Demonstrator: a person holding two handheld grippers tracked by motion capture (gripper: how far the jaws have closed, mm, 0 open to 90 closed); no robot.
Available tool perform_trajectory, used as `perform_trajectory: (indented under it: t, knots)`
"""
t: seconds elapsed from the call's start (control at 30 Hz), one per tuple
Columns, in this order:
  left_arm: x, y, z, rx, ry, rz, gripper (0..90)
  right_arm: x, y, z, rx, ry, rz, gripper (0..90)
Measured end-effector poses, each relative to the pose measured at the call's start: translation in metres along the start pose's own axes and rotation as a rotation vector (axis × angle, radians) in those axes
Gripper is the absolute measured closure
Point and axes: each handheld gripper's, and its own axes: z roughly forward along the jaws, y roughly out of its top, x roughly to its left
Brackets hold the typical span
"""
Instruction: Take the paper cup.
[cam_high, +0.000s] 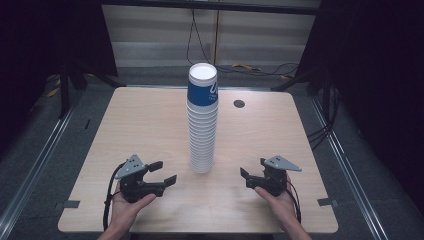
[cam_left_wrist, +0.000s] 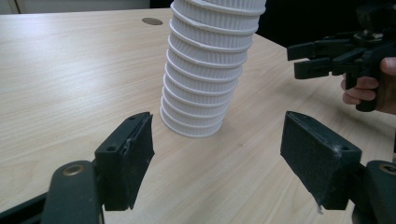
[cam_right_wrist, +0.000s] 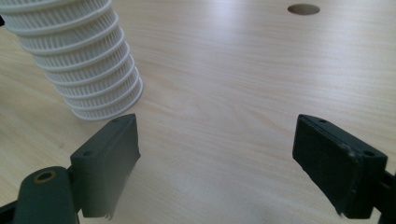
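Observation:
A tall stack of white ribbed paper cups (cam_high: 202, 130) stands upright mid-table, its top cup (cam_high: 202, 86) blue with a white inside. My left gripper (cam_high: 168, 171) rests in a hand at the front left, jaws wide apart with nothing between them, pointing toward the stack. My right gripper (cam_high: 252, 168) is held at the front right, open too and empty. In the left gripper view the stack (cam_left_wrist: 205, 79) rises just beyond my left gripper (cam_left_wrist: 217, 154), with the right gripper (cam_left_wrist: 293, 59) farther off. The right gripper view has the stack (cam_right_wrist: 79, 65) at upper left of my right gripper (cam_right_wrist: 217, 154).
The wooden table (cam_high: 145, 125) has a round cable hole (cam_high: 239, 103) behind and right of the stack. Cables run over the floor behind the far edge. Dark stands flank the table on both sides.

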Motion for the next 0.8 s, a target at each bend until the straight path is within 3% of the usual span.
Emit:
perform_trajectory:
  t: [0.27,0.33,0.43,0.57,0.73,0.8]
  knots:
    - [-0.001,-0.001,0.001,0.015,0.001,-0.001,25.3,0.002,0.003,0.003,0.000,0.035,0.028,15.5]
    - [-0.003,-0.001,0.003,0.012,0.002,-0.007,24.9,0.003,0.003,0.005,0.009,0.069,0.042,16.7]
    - [-0.003,0.000,0.004,0.015,0.007,0.012,24.9,0.004,0.005,0.004,-0.013,0.081,0.035,18.0]
    - [0.000,0.000,0.006,0.018,0.002,0.009,24.8,0.005,0.009,0.002,-0.021,0.062,0.005,18.5]
    - [0.000,0.000,0.003,0.010,0.006,0.016,24.8,0.009,0.015,-0.001,-0.052,0.077,0.000,18.7]
    - [-0.001,0.000,0.003,0.008,0.006,0.016,24.8,0.012,0.018,-0.002,-0.039,0.080,-0.015,19.0]
